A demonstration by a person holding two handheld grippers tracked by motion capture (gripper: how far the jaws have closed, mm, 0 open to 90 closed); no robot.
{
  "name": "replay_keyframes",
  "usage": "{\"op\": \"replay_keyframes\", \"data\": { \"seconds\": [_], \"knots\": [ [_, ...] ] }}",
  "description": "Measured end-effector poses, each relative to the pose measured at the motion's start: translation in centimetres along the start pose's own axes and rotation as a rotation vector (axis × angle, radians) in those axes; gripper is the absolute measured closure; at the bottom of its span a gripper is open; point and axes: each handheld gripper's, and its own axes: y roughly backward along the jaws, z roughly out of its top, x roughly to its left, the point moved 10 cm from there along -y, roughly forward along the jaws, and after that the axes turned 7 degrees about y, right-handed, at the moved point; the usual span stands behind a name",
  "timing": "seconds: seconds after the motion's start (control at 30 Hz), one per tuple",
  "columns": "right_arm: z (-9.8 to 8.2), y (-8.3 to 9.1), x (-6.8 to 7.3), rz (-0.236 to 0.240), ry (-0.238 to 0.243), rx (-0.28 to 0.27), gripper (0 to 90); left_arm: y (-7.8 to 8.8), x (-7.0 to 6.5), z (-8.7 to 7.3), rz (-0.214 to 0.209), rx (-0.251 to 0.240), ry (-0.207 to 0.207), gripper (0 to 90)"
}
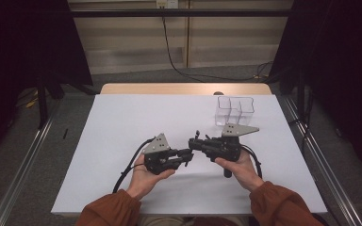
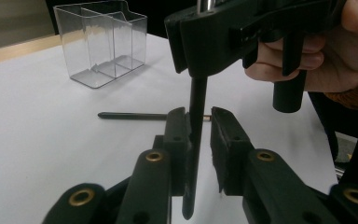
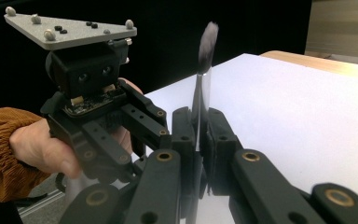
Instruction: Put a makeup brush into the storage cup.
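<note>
Starting from the broad white rectangular table top (image 1: 122, 188), you have nothing placed yet, as far as I can judge: the clear plastic organiser box with inner dividers (image 1: 234, 110), in the upper right of the sheet in the high view, looks empty, so dropping anything into it is work left. Just below centre of that view your two tools meet nose to nose. The right gripper (image 1: 193, 142) is clamped tight on the slender black-handled brush with a silvery ferrule and dark fuzzy tip (image 3: 204, 79), which stands upright at mid-frame in the right gripper view. The left gripper (image 2: 198, 140) has its jaws slightly apart; the brush handle hangs between them, close against one pad with a gap at the other, so the hand-over to the right side looks all but done. The high view gives you the layout but not the brush. The left gripper view gives that gap, plus a second thin black stick (image 2: 130, 115) lying flat on the table at left of centre, apart from the box.
</note>
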Motion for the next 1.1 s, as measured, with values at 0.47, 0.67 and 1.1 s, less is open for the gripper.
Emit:
{"op": "replay_keyframes", "data": {
  "seconds": [0.47,0.67,1.1],
  "knots": [
    [0.4,0.5,-0.3,-0.023,0.02,-0.015,84.1,0.7,0.4,0.6,0.047,-0.04,0.02,46.3],
    [0.5,0.6,-0.4,-0.027,0.024,-0.017,84.1,0.8,0.5,0.7,0.07,-0.05,0.026,31.3],
    [0.8,1.3,-1.0,-0.044,0.019,-0.026,84.1,2.3,1.7,1.6,0.142,-0.092,0.043,6.6]
  ]
}}
